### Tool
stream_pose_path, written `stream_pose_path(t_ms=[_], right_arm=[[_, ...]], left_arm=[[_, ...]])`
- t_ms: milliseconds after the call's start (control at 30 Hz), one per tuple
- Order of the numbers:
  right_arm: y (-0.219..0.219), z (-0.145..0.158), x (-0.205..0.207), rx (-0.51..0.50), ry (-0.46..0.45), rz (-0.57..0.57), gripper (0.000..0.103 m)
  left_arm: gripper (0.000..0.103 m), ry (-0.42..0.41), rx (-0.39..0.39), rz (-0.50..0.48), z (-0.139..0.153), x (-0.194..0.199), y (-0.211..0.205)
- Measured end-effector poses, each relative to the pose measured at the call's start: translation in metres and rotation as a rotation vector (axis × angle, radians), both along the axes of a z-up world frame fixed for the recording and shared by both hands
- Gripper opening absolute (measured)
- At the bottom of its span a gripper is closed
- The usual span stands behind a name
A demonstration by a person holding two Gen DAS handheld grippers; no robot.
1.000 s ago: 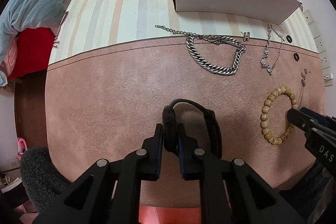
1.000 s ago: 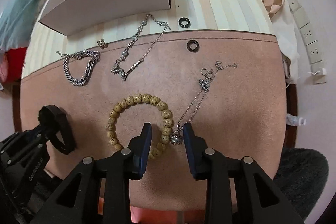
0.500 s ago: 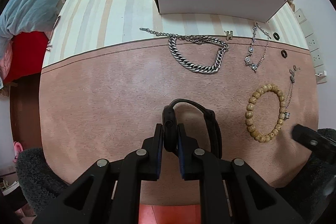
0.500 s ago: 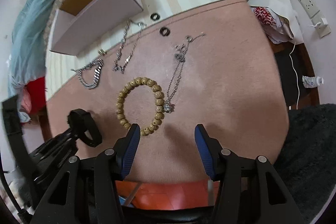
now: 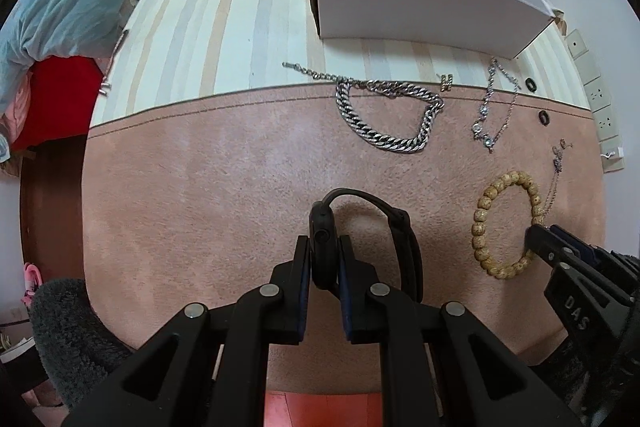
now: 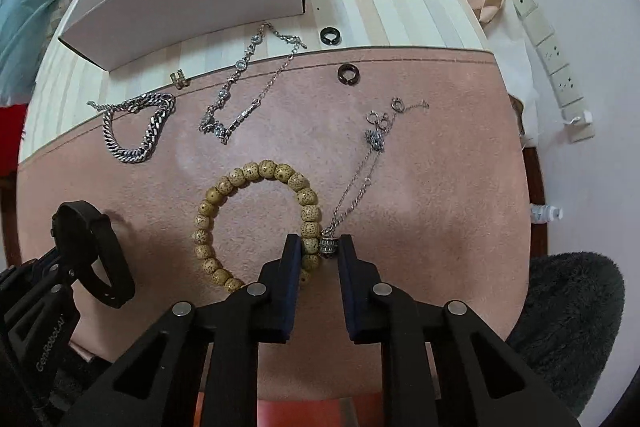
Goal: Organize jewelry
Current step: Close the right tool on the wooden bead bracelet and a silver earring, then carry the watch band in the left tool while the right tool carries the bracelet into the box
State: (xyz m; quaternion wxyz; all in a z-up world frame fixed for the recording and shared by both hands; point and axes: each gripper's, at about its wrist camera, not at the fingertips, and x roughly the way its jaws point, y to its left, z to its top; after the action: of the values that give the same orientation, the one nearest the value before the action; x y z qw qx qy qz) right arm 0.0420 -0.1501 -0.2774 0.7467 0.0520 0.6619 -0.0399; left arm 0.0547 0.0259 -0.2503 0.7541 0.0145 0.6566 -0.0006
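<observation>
My left gripper [image 5: 324, 259] is clamped on the black watch [image 5: 362, 235], held above the pink mat [image 5: 200, 187] on the table. My right gripper [image 6: 319, 257] is parted, its fingers straddling the near beads of the wooden bead bracelet [image 6: 256, 223] and the small silver charm [image 6: 329, 247] touching them. Beyond lie the thick silver chain [image 6: 136, 131] and a thin crystal bracelet [image 6: 240, 87]. Farthest stands the white cardboard box [image 6: 180, 7].
</observation>
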Motion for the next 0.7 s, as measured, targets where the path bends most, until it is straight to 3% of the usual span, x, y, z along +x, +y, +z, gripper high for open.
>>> stream_pose_path(t_ms=[367,533,700], right_arm=[[-0.009,0.095,0.003,0.188,-0.201,0.011,0.019],[-0.013,0.146,0.025,0.225,-0.289,0.043,0.019],[-0.019,0.177,0.059,0.282,-0.335,0.072,0.019]], left_arm=[[0.01,-0.147,-0.051,-0.011,0.072,-0.001,-0.003],[0.01,-0.223,-0.079,-0.012,0.108,0.016,-0.006],[0.01,-0.277,-0.111,-0.022,0.134,0.043,-0.01]])
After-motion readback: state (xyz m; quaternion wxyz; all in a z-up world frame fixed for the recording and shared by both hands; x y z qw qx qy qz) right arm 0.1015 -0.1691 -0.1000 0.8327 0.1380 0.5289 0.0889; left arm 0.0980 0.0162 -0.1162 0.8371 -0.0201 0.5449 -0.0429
